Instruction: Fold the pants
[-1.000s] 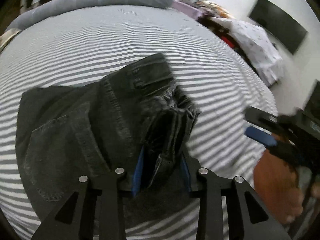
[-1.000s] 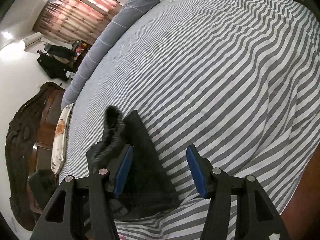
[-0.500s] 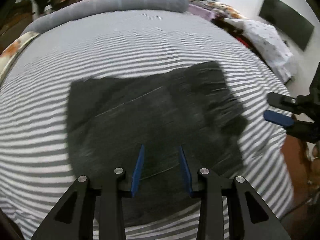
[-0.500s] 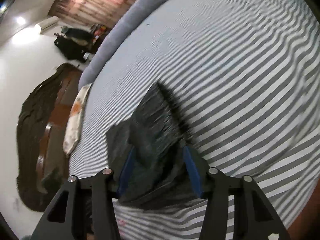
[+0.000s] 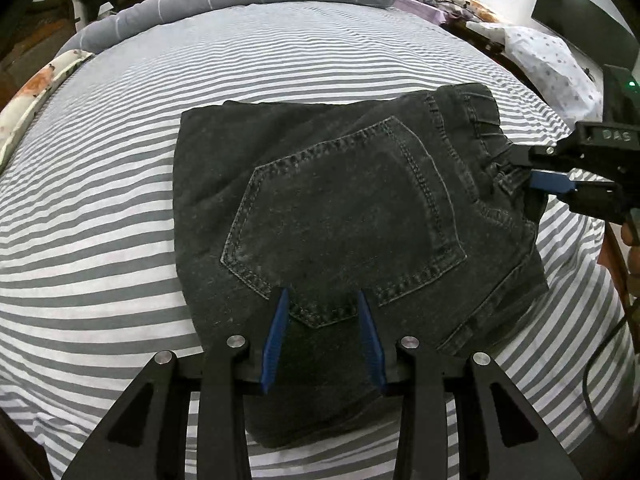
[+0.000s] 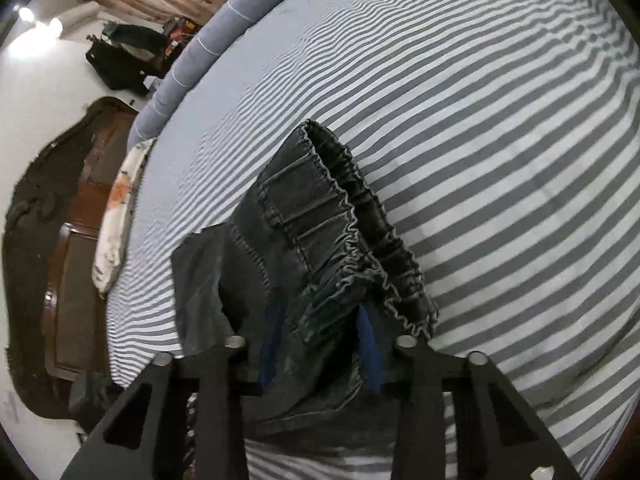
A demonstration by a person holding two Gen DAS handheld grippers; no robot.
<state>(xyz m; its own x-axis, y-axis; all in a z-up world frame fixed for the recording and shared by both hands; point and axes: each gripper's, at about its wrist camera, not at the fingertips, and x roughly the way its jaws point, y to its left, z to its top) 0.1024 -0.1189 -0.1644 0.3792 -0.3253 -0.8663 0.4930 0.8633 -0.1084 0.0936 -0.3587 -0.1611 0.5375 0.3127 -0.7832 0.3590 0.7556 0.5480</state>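
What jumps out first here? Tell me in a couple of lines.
The dark folded jeans lie in the middle of the striped bed, back pocket up. The right gripper is clamped on their gathered waistband, while the left gripper sits over the near edge.

Right gripper [image 6: 320,344] fingers half buried in pants [image 6: 320,248] waistband.

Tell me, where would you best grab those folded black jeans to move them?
Probably by the gathered waistband at the end of the jeans, coming in level from that side. It is the thick stacked edge and stands up off the striped sheet, so fingers can close around it; the flat pocket offers no ridge.
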